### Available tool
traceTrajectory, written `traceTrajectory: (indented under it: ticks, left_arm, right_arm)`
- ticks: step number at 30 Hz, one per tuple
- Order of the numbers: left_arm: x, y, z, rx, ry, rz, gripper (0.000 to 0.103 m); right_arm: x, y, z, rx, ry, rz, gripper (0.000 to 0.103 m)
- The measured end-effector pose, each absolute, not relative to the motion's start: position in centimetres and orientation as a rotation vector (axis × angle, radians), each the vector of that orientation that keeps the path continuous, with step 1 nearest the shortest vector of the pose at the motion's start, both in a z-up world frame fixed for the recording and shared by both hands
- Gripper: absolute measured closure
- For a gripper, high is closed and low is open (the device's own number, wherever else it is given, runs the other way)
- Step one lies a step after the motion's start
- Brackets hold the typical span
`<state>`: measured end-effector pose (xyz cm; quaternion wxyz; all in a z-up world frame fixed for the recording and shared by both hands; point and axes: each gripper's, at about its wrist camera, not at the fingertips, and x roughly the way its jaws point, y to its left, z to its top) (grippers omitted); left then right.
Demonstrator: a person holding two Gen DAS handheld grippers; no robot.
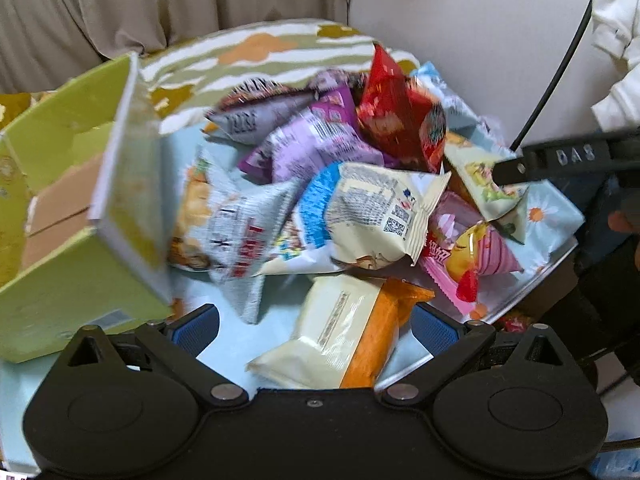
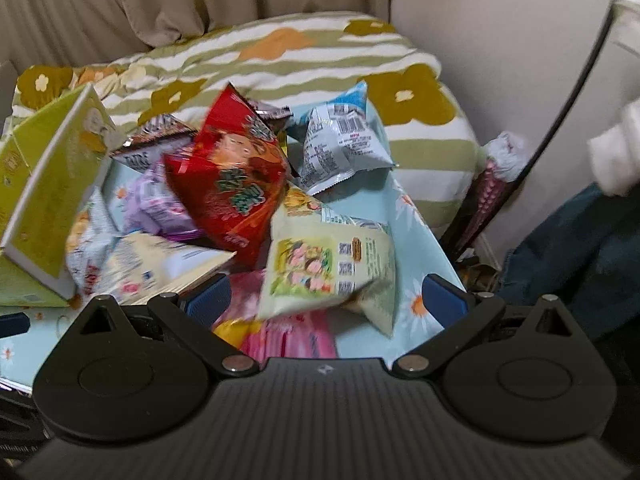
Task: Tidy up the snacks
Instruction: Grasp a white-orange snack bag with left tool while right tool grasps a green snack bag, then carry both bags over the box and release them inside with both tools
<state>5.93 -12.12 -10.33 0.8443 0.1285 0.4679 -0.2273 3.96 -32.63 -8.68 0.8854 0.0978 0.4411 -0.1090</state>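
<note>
A pile of snack packets lies on a light-blue flowered table (image 1: 224,344). My left gripper (image 1: 316,326) is open, its blue pads either side of a cream and orange packet (image 1: 344,336) at the near edge. A red packet (image 1: 400,120) (image 2: 236,184) tops the pile, with purple packets (image 1: 316,144) and a cream packet (image 1: 380,216) below. My right gripper (image 2: 326,300) is open above a pale green packet (image 2: 328,264) and a pink packet (image 2: 280,332). The right gripper also shows in the left wrist view (image 1: 560,160), at the right of the pile.
An open green cardboard box (image 1: 80,208) (image 2: 44,208) stands left of the pile. A striped flowered quilt (image 2: 280,52) lies behind the table, with a curtain and a wall beyond. The table's right edge (image 1: 532,280) drops off near the person's legs.
</note>
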Motion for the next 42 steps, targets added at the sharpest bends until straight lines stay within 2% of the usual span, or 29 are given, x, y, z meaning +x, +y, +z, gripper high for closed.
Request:
traceTrajectory:
  ticks: [9, 12, 13, 17, 26, 27, 28, 32, 42]
  left_arm:
    - [7.8, -14.5, -14.8, 0.308, 1.079, -0.505, 0.008]
    - [8.1, -14.8, -15.8, 0.286, 1.112, -0.507, 0.015]
    - [8.2, -14.8, -16.1, 0.276, 1.123, -0.510, 0.023]
    - [8.3, -14.7, -16.9, 0.278, 1.129, -0.475, 0.032]
    - [8.4, -13.8, -16.6, 0.233, 1.136, -0.445, 0.035]
    - [8.3, -13.7, -16.5, 0.232, 1.135, -0.442, 0.035]
    - [8.2, -13.6, -16.3, 0.232, 1.133, -0.439, 0.035]
    - [7.6, -12.7, -15.3, 0.227, 1.119, -0.423, 0.035]
    - [5.0, -11.5, -10.8, 0.174, 1.046, -0.337, 0.035]
  right_arm:
    - [8.9, -36.3, -13.5, 0.303, 0.995, -0.154, 0.000]
    - [9.6, -36.9, -14.7, 0.355, 1.022, -0.131, 0.000]
    - [9.9, -37.1, -15.1, 0.364, 1.032, -0.124, 0.000]
    - [10.1, -37.9, -16.2, 0.416, 1.053, -0.102, 0.000]
    - [10.4, -38.2, -16.2, 0.393, 1.051, -0.075, 0.000]
    - [10.4, -38.3, -16.1, 0.395, 1.050, -0.074, 0.001]
    - [10.3, -38.5, -16.0, 0.399, 1.048, -0.071, 0.008]
    - [9.9, -38.9, -15.5, 0.416, 1.040, -0.070, 0.013]
    - [7.4, -38.8, -12.0, 0.403, 0.970, -0.068, 0.014]
